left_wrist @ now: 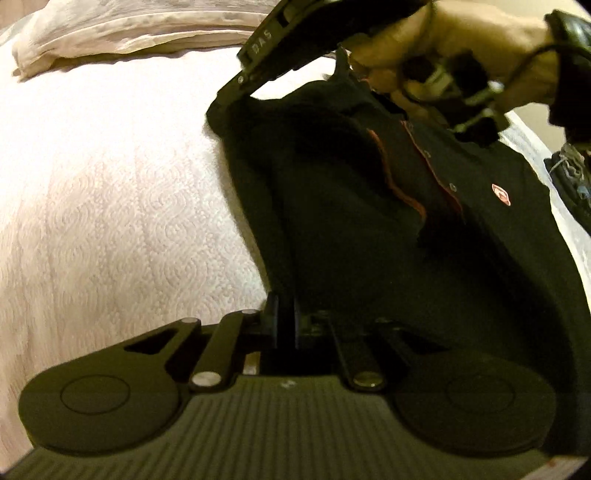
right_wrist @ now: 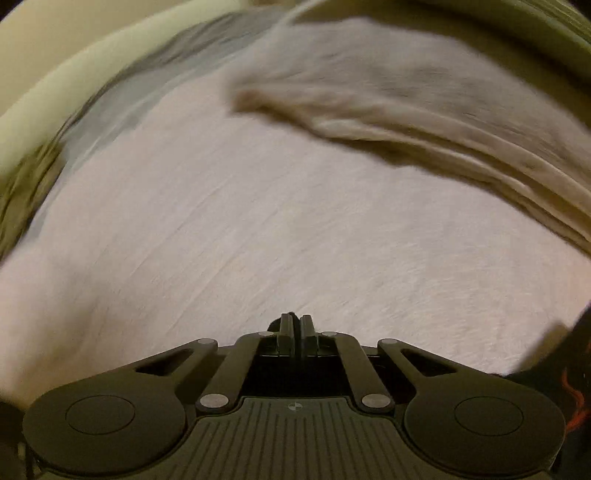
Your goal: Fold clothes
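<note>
A black button-front shirt (left_wrist: 351, 229) with orange-red trim and a small red badge (left_wrist: 501, 194) lies crumpled on a pale pink quilted bedcover (left_wrist: 110, 203). My left gripper (left_wrist: 285, 317) is shut, pinching the shirt's near edge. At the shirt's far corner my right gripper (left_wrist: 225, 98), held by a hand (left_wrist: 461, 37), is shut on the cloth and lifts it slightly. The right wrist view is blurred. There the right gripper (right_wrist: 295, 323) has its fingers together with a small dark bit of cloth beside them. The shirt (right_wrist: 580, 369) shows only at the right edge.
A cream folded blanket or pillow (left_wrist: 129, 33) lies along the far side of the bed and shows as a beige bundle (right_wrist: 406, 103) in the right wrist view. Bare bedcover (right_wrist: 258, 221) stretches left of the shirt. The bed's edge runs at the right.
</note>
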Motion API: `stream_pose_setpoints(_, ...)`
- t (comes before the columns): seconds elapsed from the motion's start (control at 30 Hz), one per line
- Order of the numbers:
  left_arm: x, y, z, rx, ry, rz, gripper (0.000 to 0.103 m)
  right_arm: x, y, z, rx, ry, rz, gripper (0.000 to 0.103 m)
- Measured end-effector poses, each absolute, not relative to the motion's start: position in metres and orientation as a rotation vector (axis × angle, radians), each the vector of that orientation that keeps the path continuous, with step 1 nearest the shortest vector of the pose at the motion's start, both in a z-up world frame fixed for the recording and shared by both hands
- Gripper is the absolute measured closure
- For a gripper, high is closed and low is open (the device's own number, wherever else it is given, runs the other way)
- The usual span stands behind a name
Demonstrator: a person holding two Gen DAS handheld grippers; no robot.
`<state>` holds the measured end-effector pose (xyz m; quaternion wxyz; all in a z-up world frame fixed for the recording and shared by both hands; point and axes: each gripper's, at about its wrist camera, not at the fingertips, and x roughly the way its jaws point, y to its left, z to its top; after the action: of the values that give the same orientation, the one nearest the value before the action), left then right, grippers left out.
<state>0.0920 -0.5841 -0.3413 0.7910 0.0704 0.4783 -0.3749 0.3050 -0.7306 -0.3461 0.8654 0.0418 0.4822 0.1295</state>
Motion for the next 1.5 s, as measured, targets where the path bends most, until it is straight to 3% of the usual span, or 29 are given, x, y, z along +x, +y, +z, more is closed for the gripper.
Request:
stream_pose_setpoints(0.13,0.094,-0.576,-0.338,0.127,1.045,-0.794,0.098,0.301,-0.741,-0.358,0.168,0.999,0.218,0.103)
stream_pose_setpoints(0.2,0.095,-0.571,-0.336,0.109,1.063,-0.782,0.098,0.29,-0.75,-0.353,0.243,0.958,0.176,0.083)
stream_pose_setpoints(0.23,0.095,-0.569,-0.334,0.115,1.066,-0.776,0.097,0.281,-0.755,-0.347,0.254,0.936,0.138,0.062)
stream_pose_setpoints(0.27,0.094,-0.565,-0.33,0.134,1.055,-0.763,0.096,0.27,-0.761,-0.34,0.263,0.907,0.098,0.059)
stream_pose_setpoints(0.5,0.101,-0.562,-0.303,0.184,0.974,-0.767,0.093,0.14,-0.755,-0.321,0.47,0.807,0.095,0.059)
stream_pose_setpoints(0.67,0.107,-0.571,-0.303,0.241,0.974,-0.797,0.091,0.094,-0.74,-0.359,0.555,0.97,0.046,0.059)
stream_pose_setpoints(0.87,0.081,-0.601,-0.281,0.345,0.942,-0.888,0.082,0.004,-0.771,-0.31,0.665,0.866,-0.178,0.059)
stream_pose_setpoints(1.13,0.028,-0.719,-0.249,0.438,0.863,-1.006,0.067,-0.128,-0.9,-0.269,0.719,0.729,-0.558,0.055)
stream_pose_setpoints(1.3,-0.013,-0.815,-0.259,0.486,0.839,-0.999,0.049,-0.169,-1.024,-0.285,0.837,0.647,-0.643,0.053)
stream_pose_setpoints(1.5,-0.035,-0.906,-0.271,0.517,0.845,-0.944,0.037,-0.174,-1.112,-0.33,1.023,0.592,-0.606,0.053)
